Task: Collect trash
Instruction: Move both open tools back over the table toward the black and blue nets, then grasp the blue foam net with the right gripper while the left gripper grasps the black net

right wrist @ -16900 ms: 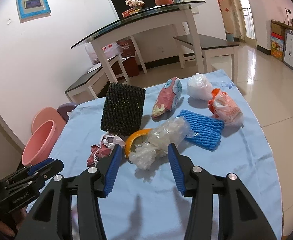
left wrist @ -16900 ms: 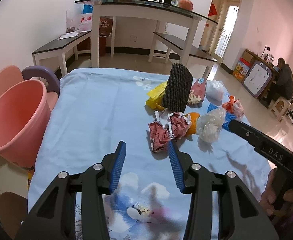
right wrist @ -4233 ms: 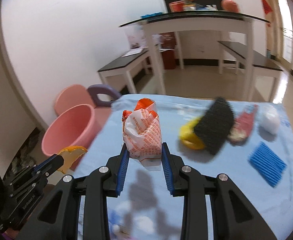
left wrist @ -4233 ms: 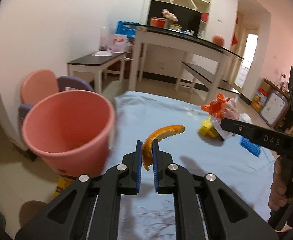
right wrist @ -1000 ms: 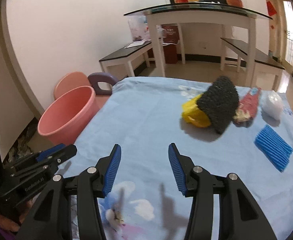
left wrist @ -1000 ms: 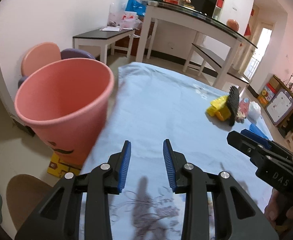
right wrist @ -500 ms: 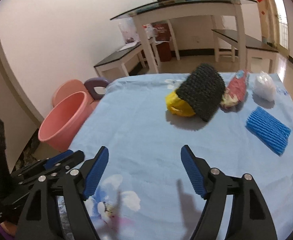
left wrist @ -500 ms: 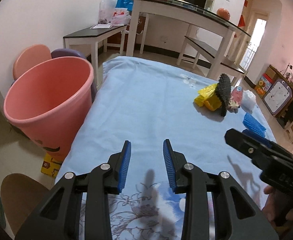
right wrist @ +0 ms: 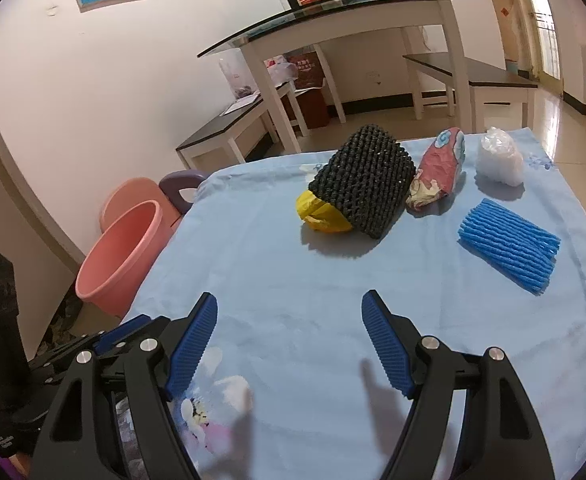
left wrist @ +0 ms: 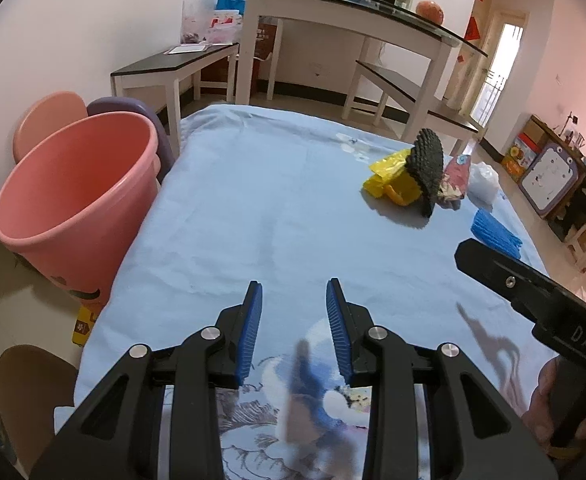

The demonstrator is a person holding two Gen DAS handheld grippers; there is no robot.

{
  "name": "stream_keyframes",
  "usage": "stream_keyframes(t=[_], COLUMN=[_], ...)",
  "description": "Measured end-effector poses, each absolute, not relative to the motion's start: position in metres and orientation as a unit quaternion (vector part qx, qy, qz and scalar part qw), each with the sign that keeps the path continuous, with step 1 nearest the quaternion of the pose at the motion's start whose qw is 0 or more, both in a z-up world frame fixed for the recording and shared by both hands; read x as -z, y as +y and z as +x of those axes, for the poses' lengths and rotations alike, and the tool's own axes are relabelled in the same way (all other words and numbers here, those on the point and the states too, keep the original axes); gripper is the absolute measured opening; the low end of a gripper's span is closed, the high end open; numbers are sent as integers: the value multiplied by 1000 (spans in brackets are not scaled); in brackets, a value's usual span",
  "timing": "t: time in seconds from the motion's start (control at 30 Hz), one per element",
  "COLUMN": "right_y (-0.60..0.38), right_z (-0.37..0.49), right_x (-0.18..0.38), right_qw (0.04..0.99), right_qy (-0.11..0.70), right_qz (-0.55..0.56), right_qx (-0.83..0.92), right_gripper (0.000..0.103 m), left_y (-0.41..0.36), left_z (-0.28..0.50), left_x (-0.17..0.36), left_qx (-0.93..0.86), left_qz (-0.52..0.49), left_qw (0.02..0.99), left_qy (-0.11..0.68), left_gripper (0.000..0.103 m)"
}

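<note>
On the blue tablecloth (right wrist: 293,272) lie a black foam net (right wrist: 363,188) over a yellow wrapper (right wrist: 321,210), a red-pink snack wrapper (right wrist: 437,172), a clear plastic bag (right wrist: 497,158) and a blue foam net (right wrist: 509,244). The same trash shows far right in the left wrist view: black net (left wrist: 427,168), yellow wrapper (left wrist: 393,184), blue net (left wrist: 495,234). A pink bucket (left wrist: 73,196) stands beside the table's left edge. My left gripper (left wrist: 293,324) is open and empty above the cloth. My right gripper (right wrist: 289,344) is wide open and empty, short of the trash.
A pink and a purple chair (left wrist: 113,106) stand behind the bucket. A brown stool (left wrist: 29,384) is at the near left. A glass-topped white table (left wrist: 345,4) with benches is behind. The right tool (left wrist: 533,292) reaches in from the right.
Both grippers have swung from the bucket toward the remaining trash. My right gripper's jaws have opened wider. The left gripper stays open.
</note>
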State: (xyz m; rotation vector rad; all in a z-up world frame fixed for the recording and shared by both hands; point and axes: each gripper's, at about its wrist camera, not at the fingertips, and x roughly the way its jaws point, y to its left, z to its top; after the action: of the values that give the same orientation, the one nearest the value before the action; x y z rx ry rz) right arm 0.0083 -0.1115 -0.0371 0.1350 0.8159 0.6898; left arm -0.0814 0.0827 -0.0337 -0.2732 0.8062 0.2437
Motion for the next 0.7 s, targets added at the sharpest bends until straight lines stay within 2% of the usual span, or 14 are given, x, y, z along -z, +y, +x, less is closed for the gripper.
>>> stream_keyframes(t=[0.4,0.7], right_y=[-125,-184], right_z=[15,53], right_x=[37,40], right_qw=[859,887], right_qy=[401,393], right_qz=[66,24], right_qx=[-311,-243], right_gripper=[73,70], left_y=[76,69], left_z=[-90,-94], left_x=[30,31], left_qx=[-112,-97], left_qz=[-140,-147], left_qw=[907,906], left_qy=[382,384], left_gripper=[34,34])
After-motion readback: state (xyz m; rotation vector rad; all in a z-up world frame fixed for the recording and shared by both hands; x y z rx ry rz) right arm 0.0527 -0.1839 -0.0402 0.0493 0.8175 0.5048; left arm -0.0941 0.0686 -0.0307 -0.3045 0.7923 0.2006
